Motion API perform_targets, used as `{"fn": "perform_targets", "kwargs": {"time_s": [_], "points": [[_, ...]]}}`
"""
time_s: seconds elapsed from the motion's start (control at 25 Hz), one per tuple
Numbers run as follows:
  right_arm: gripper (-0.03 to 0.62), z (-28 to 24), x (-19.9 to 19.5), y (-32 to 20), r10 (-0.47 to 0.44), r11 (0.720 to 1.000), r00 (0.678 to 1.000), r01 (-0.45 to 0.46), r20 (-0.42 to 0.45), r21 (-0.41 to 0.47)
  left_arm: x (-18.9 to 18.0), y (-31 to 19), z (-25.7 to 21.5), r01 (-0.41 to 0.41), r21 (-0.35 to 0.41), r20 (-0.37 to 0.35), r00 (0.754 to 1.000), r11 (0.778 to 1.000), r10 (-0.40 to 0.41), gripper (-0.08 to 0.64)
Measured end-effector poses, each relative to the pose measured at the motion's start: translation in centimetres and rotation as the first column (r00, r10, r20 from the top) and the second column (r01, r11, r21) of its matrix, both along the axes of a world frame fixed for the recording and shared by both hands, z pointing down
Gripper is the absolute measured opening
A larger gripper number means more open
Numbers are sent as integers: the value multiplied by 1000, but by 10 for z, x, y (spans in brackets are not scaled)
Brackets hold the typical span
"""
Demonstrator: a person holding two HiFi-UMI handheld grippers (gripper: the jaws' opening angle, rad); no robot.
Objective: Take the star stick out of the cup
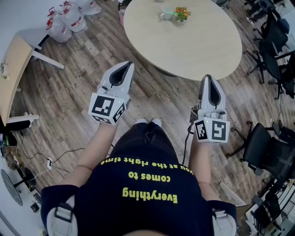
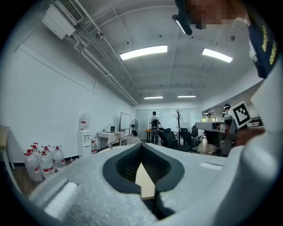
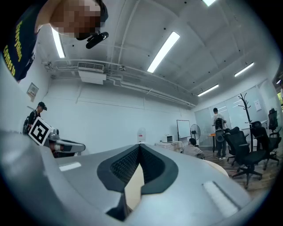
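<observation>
A white cup [image 1: 167,14] stands at the far side of the round beige table [image 1: 193,46]. Colourful sticks [image 1: 181,12], green and orange, show right beside it; a star shape is too small to make out. My left gripper [image 1: 126,65] hangs over the wood floor short of the table's near edge, shut and empty. My right gripper [image 1: 208,77] reaches the table's near rim, also shut on nothing. Both point up and forward, far from the cup. In the left gripper view the jaws [image 2: 141,150] meet at their tips, as do those in the right gripper view [image 3: 139,150].
Large water bottles [image 1: 69,18] stand on the floor at the far left. A wooden desk [image 1: 11,69] runs along the left edge. Black office chairs [image 1: 272,50] crowd the right side, one close by [image 1: 267,152]. Cables and a power strip [image 1: 48,161] lie on the floor at left.
</observation>
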State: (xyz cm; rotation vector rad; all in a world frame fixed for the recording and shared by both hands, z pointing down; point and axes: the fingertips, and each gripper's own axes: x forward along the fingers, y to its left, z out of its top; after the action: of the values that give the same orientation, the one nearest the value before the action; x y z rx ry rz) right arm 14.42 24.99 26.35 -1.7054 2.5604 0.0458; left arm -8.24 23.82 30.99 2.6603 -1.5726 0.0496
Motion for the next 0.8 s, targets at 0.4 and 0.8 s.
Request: {"fn": "perform_targets", "kwargs": {"time_s": [0.4,0.8], "points": [[12,6,-9,26,-3,1000,1000,4,10,-27,-7,24,3,-5,-5,-12,1000,1000,5,3],[202,15,10,10,-74,994,996,77,43,-72,6,10,-1,75,-3,-57,996,997,-75,231]]}}
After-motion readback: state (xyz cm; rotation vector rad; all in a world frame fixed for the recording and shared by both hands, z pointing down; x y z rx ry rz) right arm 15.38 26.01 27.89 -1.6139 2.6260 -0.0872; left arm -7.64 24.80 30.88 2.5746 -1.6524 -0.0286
